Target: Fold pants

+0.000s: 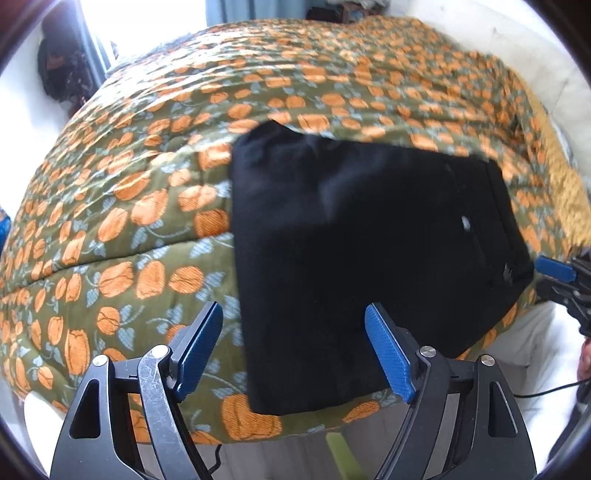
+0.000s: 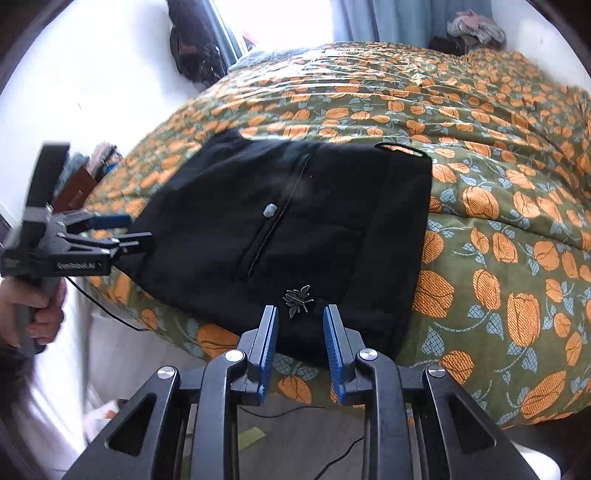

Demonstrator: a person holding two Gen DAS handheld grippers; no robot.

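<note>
The black pants (image 1: 362,236) lie folded into a flat rectangle near the front edge of the bed; in the right wrist view (image 2: 295,229) a back pocket slit, a small button and a small embroidered emblem show. My left gripper (image 1: 295,332) is open and empty, just above the near left part of the fold. It also shows at the left of the right wrist view (image 2: 136,229), at the pants' left edge. My right gripper (image 2: 300,321) is open and empty, at the pants' near edge. Its blue tip shows in the left wrist view (image 1: 554,267).
The bed is covered by a green quilt with orange flowers (image 2: 498,229). A dark bag (image 2: 195,44) hangs by the bright window at the back. Clothes (image 2: 476,29) are piled at the far right. Floor and cables (image 2: 295,435) lie below the bed edge.
</note>
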